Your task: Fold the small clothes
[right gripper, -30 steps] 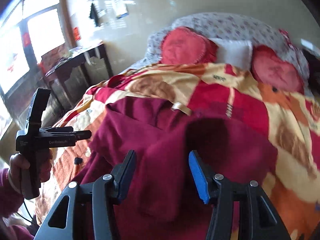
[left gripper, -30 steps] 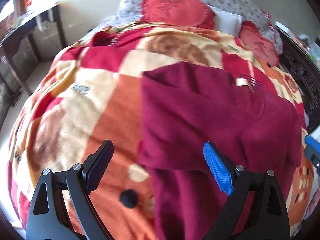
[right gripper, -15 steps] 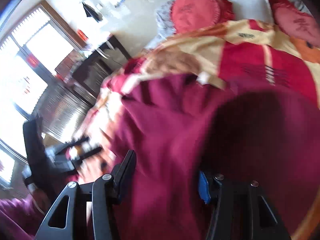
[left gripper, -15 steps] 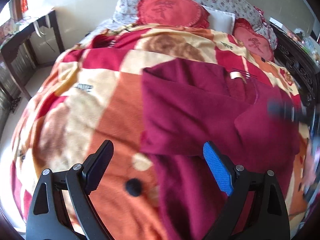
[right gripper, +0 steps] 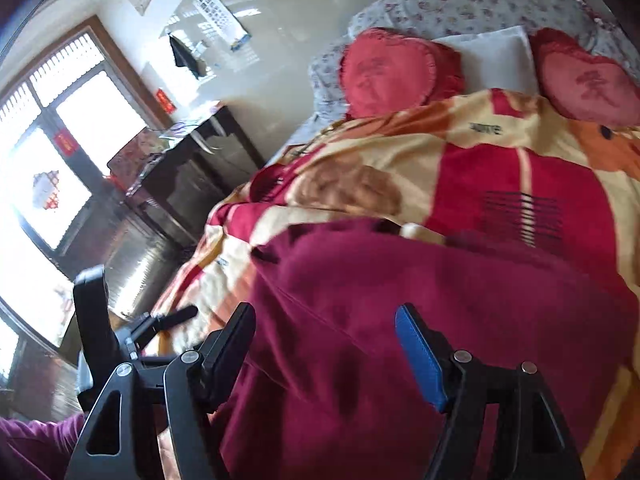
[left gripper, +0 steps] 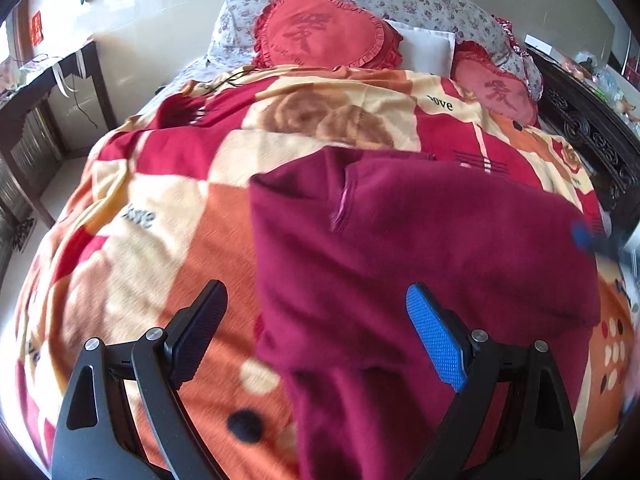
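While both tools, left tool [left gripper: 316, 324] and right tool [right gripper: 326, 338], hover spread over the maroon garment [left gripper: 420, 248] on the bed [left gripper: 160, 208], the right's jaws having just been opening with nothing pinched, the next fold seems to need a fresh edge grip.

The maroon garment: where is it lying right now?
The maroon garment lies spread on the patterned blanket, toward the bed's right side in the left wrist view, in front of both claws and well short of the red heart pillows.

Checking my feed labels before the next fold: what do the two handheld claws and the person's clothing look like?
Both match: black plastic scissor-style arms with silver rivets, one black-padded finger and one with a textured blue pad. That goes for the left claw and the right claw. The left unit has a tall black pistol-style handle. A magenta sleeve shows at lower left.
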`<act>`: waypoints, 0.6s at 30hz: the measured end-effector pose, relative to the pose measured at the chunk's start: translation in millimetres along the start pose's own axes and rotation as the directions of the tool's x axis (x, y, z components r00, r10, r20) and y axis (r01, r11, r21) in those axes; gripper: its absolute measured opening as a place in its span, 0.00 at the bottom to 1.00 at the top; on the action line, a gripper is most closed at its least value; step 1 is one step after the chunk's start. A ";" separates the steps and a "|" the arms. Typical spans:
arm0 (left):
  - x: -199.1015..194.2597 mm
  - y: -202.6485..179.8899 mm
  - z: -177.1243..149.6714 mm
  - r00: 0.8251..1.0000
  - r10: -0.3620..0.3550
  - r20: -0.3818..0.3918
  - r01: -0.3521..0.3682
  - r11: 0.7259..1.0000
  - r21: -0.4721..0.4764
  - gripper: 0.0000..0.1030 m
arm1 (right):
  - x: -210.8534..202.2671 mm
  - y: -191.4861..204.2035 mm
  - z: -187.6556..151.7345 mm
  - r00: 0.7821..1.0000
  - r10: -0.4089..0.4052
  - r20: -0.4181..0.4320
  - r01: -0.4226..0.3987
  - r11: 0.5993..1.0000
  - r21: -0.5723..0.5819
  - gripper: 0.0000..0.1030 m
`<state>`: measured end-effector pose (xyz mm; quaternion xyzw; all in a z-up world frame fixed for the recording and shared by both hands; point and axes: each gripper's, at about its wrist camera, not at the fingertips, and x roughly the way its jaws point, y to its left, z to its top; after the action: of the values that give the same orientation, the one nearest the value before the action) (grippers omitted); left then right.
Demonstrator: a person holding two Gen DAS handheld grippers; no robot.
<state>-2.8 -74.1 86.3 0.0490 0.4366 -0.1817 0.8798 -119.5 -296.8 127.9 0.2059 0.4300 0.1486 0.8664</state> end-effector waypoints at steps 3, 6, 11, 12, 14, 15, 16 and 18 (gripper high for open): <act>19.9 -5.7 11.4 0.999 -0.034 -0.013 0.034 0.999 -0.032 0.89 | -22.6 -21.6 -37.2 0.991 -0.130 -0.018 0.130 0.992 -0.003 0.68; 36.8 -11.9 19.1 0.998 -0.061 -0.027 0.059 0.996 -0.069 0.89 | -42.4 -38.5 -69.9 0.981 -0.190 -0.026 0.190 0.982 0.018 0.68; 58.0 -18.0 30.1 0.997 -0.069 -0.029 0.065 0.991 -0.119 0.72 | -64.6 -64.5 -100.7 0.985 -0.171 -0.004 0.170 0.974 0.148 0.68; 60.4 -17.9 31.6 0.997 -0.072 -0.026 0.068 0.989 -0.131 0.72 | -68.2 -69.1 -104.4 0.986 -0.164 0.004 0.161 0.972 0.172 0.68; 64.8 -17.1 31.4 0.997 -0.073 -0.024 0.068 0.986 -0.154 0.57 | -72.6 -74.5 -108.8 0.986 -0.167 0.011 0.162 0.968 0.189 0.68; 67.9 -17.0 31.2 0.997 -0.072 -0.027 0.067 0.984 -0.165 0.49 | -73.5 -76.0 -110.0 0.986 -0.169 0.013 0.163 0.968 0.191 0.68; 70.6 -17.1 31.4 0.998 -0.060 -0.029 0.055 0.984 -0.171 0.35 | -72.4 -75.7 -108.8 0.985 -0.172 0.015 0.166 0.968 0.190 0.68; 70.4 -16.3 32.2 0.999 -0.033 -0.026 0.028 0.985 -0.173 0.19 | -72.7 -76.4 -107.7 0.983 -0.185 0.016 0.179 0.966 0.187 0.68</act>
<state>54.4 -116.7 52.0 -0.0315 0.4639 -0.1562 0.8715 -242.8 -370.3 81.9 0.2477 0.4447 0.0243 0.8604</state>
